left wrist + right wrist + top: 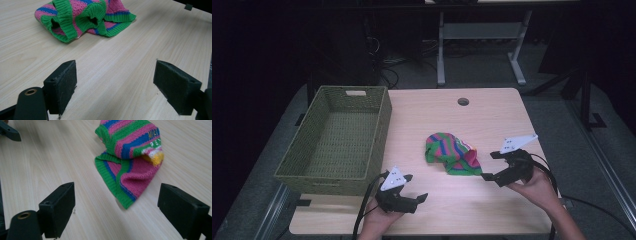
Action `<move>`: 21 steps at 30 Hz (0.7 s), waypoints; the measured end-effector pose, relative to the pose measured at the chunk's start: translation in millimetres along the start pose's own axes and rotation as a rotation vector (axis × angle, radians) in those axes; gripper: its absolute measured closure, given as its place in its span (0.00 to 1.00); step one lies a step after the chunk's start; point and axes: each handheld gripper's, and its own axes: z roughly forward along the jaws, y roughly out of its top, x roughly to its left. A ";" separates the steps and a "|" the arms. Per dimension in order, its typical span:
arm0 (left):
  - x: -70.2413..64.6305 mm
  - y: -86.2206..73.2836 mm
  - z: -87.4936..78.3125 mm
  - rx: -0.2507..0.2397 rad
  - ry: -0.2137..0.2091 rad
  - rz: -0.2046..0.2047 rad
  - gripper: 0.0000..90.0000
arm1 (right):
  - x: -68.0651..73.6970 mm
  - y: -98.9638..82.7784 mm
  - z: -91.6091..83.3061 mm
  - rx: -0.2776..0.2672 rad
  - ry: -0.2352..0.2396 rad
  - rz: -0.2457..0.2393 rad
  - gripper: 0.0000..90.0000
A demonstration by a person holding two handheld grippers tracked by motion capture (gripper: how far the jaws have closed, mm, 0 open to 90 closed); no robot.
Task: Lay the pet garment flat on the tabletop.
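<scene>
Holding my left gripper (416,188) low over the near edge of the table (492,110), I have its jaws spread wide with nothing but bare wood between them. My right gripper (492,165) sits to the right, its jaws spread as well and empty, aimed at the near right corner of the striped knit garment (451,154). That garment lies crumpled in a small heap on the table's middle, between my two grippers and a little farther off, touching neither. In the right gripper view its green hem (113,187) lies just ahead of the jaws. The green woven basket (337,172) stands at the left of the table, apart from the garment, and looks empty. As I judge it, nothing is done yet: the garment remains to be gripped, perhaps folded, and likely carried left into the basket.
</scene>
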 end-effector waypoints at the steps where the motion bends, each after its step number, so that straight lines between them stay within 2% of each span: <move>1: 0.2 -0.1 -0.4 0.000 0.000 0.001 0.21 | -1.9 7.2 3.5 0.011 0.012 0.006 0.16; 10: 1.0 0.1 -3.8 -0.003 0.002 0.007 0.21 | -8.0 37.9 11.5 0.021 0.046 0.001 0.17; 15: 2.0 0.2 -3.3 -0.007 0.002 0.002 0.21 | -11.3 55.0 20.6 0.043 0.074 -0.013 0.22; 21: 3.3 -0.2 -3.9 -0.009 0.000 0.004 0.21 | -13.6 71.6 32.1 0.084 0.080 -0.031 0.25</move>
